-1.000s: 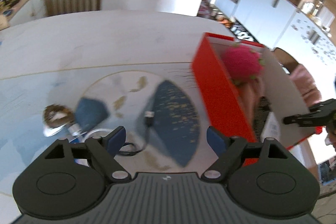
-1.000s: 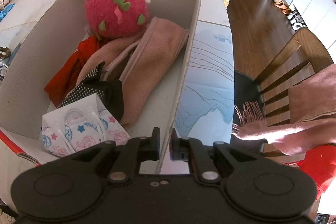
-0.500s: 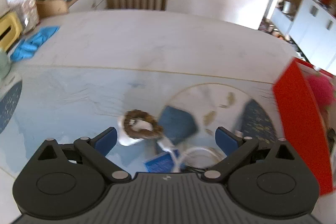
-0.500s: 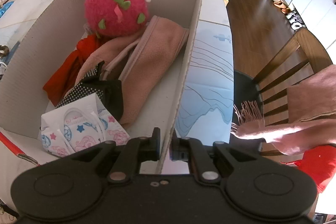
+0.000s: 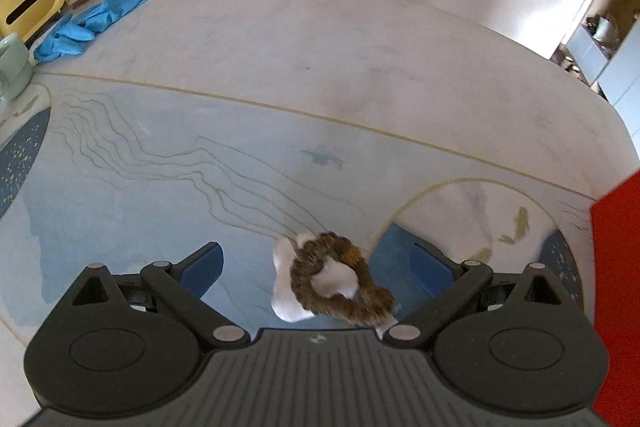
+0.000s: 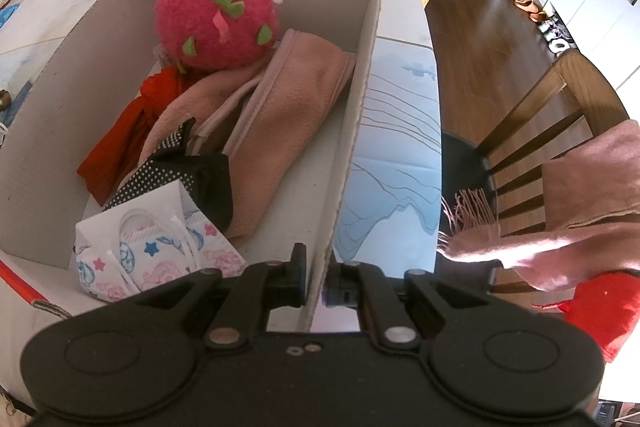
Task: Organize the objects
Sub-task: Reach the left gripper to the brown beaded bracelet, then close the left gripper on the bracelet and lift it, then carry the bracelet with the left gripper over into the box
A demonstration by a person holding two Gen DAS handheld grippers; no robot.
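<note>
My left gripper (image 5: pixel 316 263) hangs over the table (image 5: pixel 280 39) with its fingers spread wide; between them lies a brown furry scrunchie (image 5: pixel 340 281) on something white, perhaps a sock, though I can't tell from here. My right gripper (image 6: pixel 316 277) is pinched on the side wall of the cardboard box (image 6: pixel 356 131), which holds a strawberry plush (image 6: pixel 216 13), a pink fleece (image 6: pixel 280 123) and a patterned pouch (image 6: pixel 156 251).

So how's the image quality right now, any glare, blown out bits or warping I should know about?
Left wrist view: sharp near the left hand-held gripper and the furry brown scrunchie; fisheye bends the table edge; the wall at top right is washed out. Right wrist view: the box is evenly lit; sunlight overexposes the pink scarf and the floor beyond.
</note>
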